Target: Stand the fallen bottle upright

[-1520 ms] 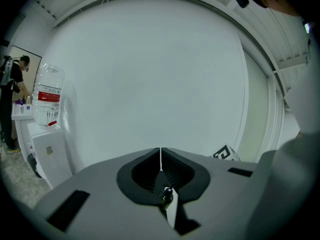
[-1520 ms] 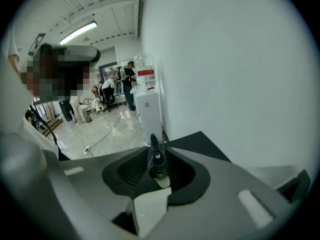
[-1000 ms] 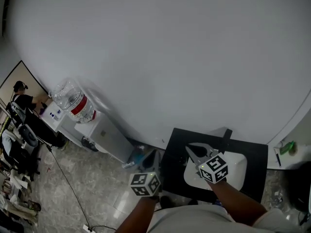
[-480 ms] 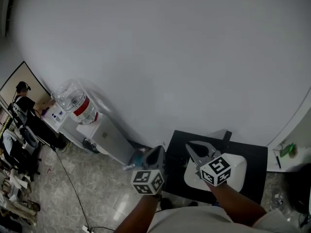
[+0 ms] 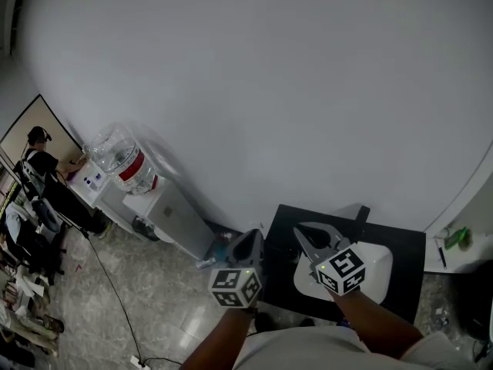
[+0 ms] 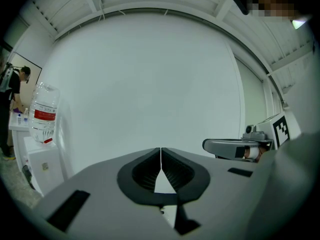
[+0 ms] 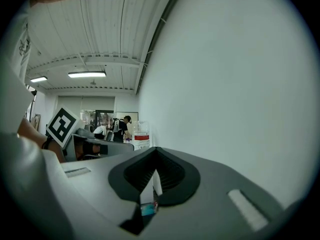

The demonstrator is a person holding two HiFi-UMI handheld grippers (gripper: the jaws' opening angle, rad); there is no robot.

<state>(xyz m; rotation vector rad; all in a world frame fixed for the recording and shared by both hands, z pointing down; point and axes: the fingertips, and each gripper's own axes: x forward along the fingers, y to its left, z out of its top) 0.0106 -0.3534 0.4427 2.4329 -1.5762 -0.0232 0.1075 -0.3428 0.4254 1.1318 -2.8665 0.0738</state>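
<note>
Bright, even, diffuse indoor light. The plain white wall (image 5: 254,91) ahead of both grippers reads flat with no glare, and in head view it dims toward the frame corners. Up and left of the grey right gripper (image 7: 156,150), long fluorescent ceiling tubes (image 7: 87,74) glow, slightly blown out. Far left of the grey left gripper (image 5: 248,242), a clear water jug with red label (image 5: 123,162) throws a soft shadow on the wall. Both gripper views have strong fisheye, bowed ceiling lines and black vignette at the edges. Gripper bodies nearest the lens are soft and out of focus. Head view is mildly soft overall.
</note>
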